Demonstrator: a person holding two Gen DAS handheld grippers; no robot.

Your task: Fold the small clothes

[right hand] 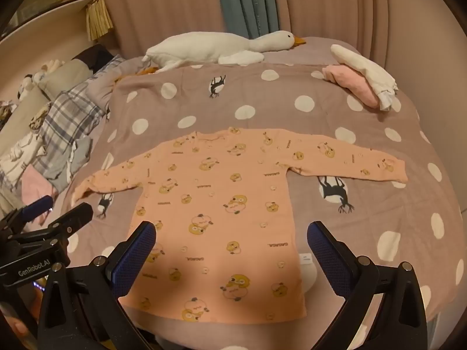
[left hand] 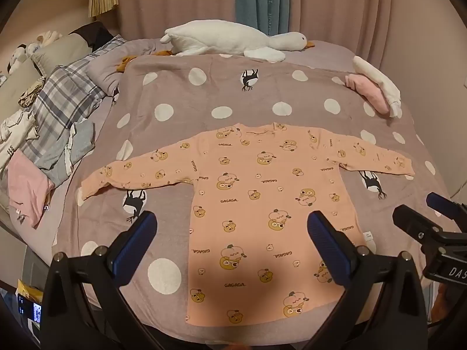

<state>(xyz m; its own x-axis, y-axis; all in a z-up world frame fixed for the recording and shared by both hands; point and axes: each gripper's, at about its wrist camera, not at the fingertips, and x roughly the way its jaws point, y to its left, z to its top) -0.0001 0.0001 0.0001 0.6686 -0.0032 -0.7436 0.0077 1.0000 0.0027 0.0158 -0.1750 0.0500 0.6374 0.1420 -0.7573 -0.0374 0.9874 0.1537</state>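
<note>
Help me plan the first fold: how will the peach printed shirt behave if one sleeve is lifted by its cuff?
The peach shirt is probably floppy: it lies flat on the dotted blanket, so a lifted sleeve should drape and trail. It looks thin and light. It may drag on the blanket rather than slide, wrinkling the body.

The peach shirt (left hand: 248,192) at centre is soft matt knit cloth, lying on a matt woven dotted blanket (left hand: 204,96). At twelve o'clock the white goose toy (left hand: 221,40) looks fluffy plush. The left gripper (left hand: 232,233) has matt black plastic arms, textured blue rubbery pads (left hand: 324,233) and shiny metal screws.
</note>
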